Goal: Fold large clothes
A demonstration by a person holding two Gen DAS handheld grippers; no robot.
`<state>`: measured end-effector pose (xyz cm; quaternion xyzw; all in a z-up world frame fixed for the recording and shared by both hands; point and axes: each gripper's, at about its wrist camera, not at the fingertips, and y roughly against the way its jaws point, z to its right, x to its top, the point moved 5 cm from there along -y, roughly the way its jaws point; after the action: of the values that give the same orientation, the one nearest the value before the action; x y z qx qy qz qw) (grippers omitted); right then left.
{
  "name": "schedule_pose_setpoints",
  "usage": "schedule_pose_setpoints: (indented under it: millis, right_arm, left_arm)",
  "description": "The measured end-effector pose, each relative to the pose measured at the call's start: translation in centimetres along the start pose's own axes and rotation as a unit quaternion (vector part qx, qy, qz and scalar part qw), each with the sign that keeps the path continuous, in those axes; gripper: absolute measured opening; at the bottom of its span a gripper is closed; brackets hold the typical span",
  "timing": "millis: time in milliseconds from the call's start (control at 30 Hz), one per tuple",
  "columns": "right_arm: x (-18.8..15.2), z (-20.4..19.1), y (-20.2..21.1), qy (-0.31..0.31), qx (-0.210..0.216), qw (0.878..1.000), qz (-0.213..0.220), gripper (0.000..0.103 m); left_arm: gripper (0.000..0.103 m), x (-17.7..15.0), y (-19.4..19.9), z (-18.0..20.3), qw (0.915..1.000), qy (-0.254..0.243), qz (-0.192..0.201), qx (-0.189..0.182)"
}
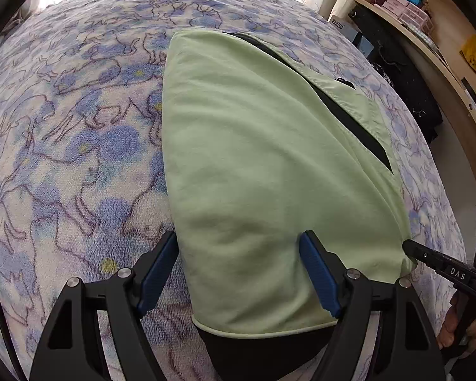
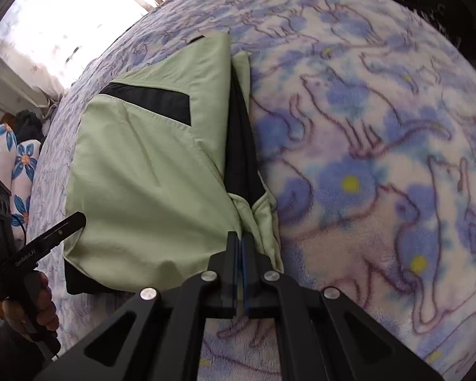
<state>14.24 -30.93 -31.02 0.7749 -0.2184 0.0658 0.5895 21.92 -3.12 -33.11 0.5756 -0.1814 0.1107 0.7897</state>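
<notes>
pale green garment [image 1: 254, 165] with black lining lies folded on the blue fleece blanket [image 1: 79, 146]. left gripper [image 1: 238, 273] is spread wide over the garment's near edge, gripping nothing. right gripper [image 2: 240, 247] is clamped on the garment's bunched corner.

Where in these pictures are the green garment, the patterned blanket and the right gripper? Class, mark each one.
green garment [image 1: 257, 165]: left wrist view, on its smooth green panel.
patterned blanket [image 2: 380, 146]: right wrist view, on a bare flowered patch.
right gripper [image 2: 240, 238]: right wrist view, between its fingertips, shut on bunched green cloth.
</notes>
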Motion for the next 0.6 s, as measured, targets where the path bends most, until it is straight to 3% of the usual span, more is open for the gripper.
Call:
schedule_pose_setpoints:
  millis: [100,167,233,400,600]
  right_arm:
    - [1.1,-1.0,1.2,0.002,0.003,1.0,0.002,0.007]
    - [2.1,-1.4,1.6,-0.004,0.024,1.0,0.002,0.028]
    - [3.8,-1.8,1.7,-0.013,0.041,0.999,0.01,0.036]
    - [8.5,-1.8,-1.1,-0.026,0.046,0.999,0.008,0.036]
    - [12.1,-1.8,-5.2,-0.039,0.042,0.998,-0.014,0.036]
  left_arm:
    - [0.077,0.3,0.1,-0.2,0.9998,0.009,-0.012,-0.011]
    - [0.077,0.7,0.3,-0.4,0.9996,0.014,-0.018,-0.017]
    - [0.077,1.4,0.7,-0.5,0.9995,0.017,-0.012,-0.023]
    - [0.077,4.1,1.3,-1.1,0.9994,0.018,0.016,-0.024]
    - [0.077,6.7,0.6,-2.3,0.9986,0.036,0.025,-0.03]
